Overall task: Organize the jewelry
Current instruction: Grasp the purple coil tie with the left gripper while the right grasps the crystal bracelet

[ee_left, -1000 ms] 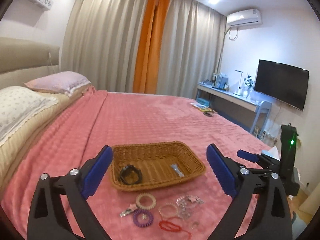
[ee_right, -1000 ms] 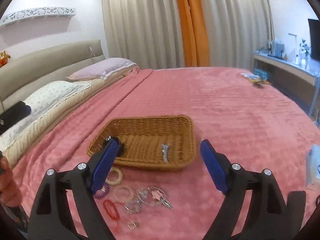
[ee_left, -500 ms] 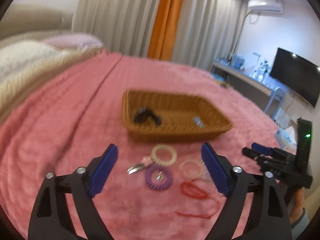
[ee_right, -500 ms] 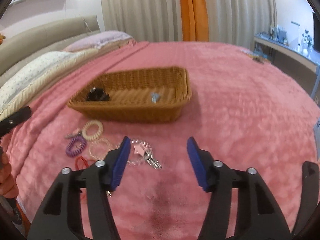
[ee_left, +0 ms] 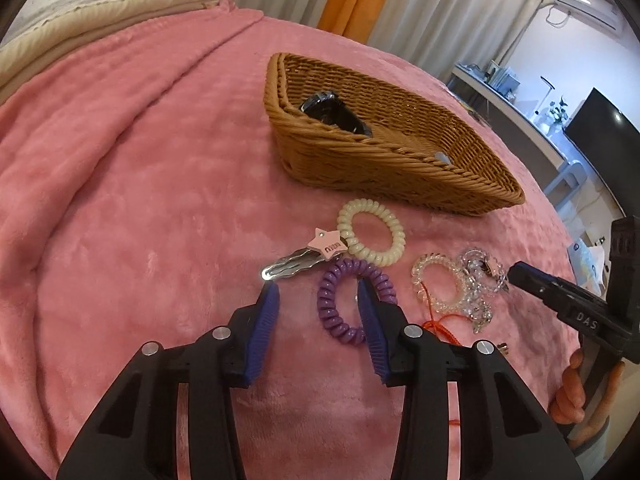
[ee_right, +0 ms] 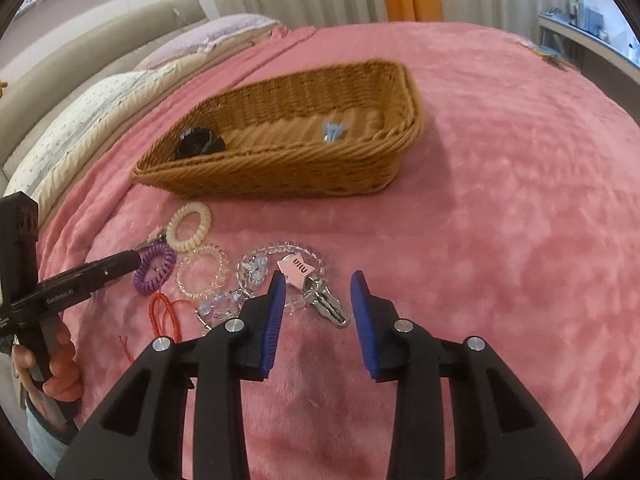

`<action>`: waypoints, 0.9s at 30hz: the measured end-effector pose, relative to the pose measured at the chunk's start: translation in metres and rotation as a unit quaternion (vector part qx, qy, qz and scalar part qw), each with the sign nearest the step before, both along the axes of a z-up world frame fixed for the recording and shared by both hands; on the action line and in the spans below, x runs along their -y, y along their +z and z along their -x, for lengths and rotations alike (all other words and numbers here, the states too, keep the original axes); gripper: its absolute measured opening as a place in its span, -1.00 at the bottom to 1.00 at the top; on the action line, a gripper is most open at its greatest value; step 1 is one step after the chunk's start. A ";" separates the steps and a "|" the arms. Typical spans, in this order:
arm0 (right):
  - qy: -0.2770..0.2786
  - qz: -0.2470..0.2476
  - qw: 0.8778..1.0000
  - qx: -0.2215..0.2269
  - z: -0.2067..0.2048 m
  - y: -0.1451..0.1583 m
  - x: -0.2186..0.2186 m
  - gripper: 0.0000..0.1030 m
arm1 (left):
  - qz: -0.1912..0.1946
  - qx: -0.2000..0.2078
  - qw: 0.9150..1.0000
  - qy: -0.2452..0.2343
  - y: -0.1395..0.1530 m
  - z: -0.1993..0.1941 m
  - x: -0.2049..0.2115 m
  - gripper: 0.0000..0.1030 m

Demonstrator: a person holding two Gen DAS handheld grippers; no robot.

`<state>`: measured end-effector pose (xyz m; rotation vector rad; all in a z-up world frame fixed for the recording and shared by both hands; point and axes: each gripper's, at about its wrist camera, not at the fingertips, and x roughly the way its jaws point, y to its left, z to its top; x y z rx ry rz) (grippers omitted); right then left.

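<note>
Left claw closing astride a glossy purple coil band; right claw narrowing around a pink star clip.

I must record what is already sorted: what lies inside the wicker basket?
Inside the wicker basket lie a black hair accessory and a small light-blue clip. Its near wall hides part of the floor.

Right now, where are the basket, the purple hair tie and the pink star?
basket (ee_left: 360, 164), left wrist view, front wall.
purple hair tie (ee_left: 332, 312), left wrist view, left side of coil.
pink star (ee_right: 298, 270), right wrist view, its middle.
</note>
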<state>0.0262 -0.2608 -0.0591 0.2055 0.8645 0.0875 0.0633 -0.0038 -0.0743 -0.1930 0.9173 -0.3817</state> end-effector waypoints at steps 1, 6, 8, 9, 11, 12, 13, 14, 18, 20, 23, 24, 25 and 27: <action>0.001 0.002 1.000 -0.004 -0.002 -0.002 -0.001 -0.40 | 0.001 0.000 1.000 0.000 -0.001 0.000 0.000 -0.24; 0.019 0.006 1.000 -0.011 -0.006 -0.005 -0.006 -0.81 | -0.003 0.003 1.000 0.001 0.002 0.002 0.002 -0.24; 0.022 0.014 1.000 -0.001 -0.004 -0.001 -0.009 -0.87 | -0.003 0.003 1.000 0.001 0.002 0.002 0.003 -0.24; 0.022 0.016 1.000 0.005 -0.003 0.001 -0.011 -0.88 | -0.002 0.004 1.000 0.001 0.002 0.002 0.003 -0.24; 0.025 0.023 0.999 0.020 0.001 0.008 -0.014 -0.88 | 0.001 0.004 1.000 0.001 0.002 0.002 0.002 -0.24; 0.028 0.024 0.999 0.027 0.002 0.012 -0.015 -0.88 | 0.002 0.004 1.000 0.001 0.002 0.002 0.002 -0.24; 0.031 0.023 0.999 0.033 0.003 0.016 -0.017 -0.88 | 0.003 0.005 1.000 0.001 0.002 0.002 0.002 -0.24; 0.035 0.023 0.998 0.043 0.005 0.022 -0.020 -0.88 | 0.003 0.005 1.000 0.001 0.001 0.002 0.002 -0.24; 0.052 0.018 0.996 0.063 0.017 0.040 -0.032 -0.88 | 0.001 0.006 1.000 0.000 0.001 0.002 0.001 -0.24; 0.053 0.023 0.996 0.069 0.028 0.045 -0.036 -0.88 | 0.002 0.006 1.000 0.000 0.001 0.002 0.001 -0.24; 0.038 0.022 0.997 0.063 0.044 0.040 -0.029 -0.88 | 0.007 0.005 1.000 -0.001 0.001 0.003 -0.002 -0.24; 0.028 0.018 0.998 0.053 0.047 0.034 -0.022 -0.88 | 0.008 0.004 1.000 -0.002 0.001 0.003 -0.002 -0.24; 0.022 0.016 0.999 0.046 0.049 0.029 -0.017 -0.88 | 0.008 0.004 1.000 -0.002 0.001 0.003 -0.002 -0.24; 0.008 0.010 1.000 0.026 0.056 0.015 -0.007 -0.88 | 0.010 0.003 1.000 -0.004 0.002 0.003 -0.003 -0.24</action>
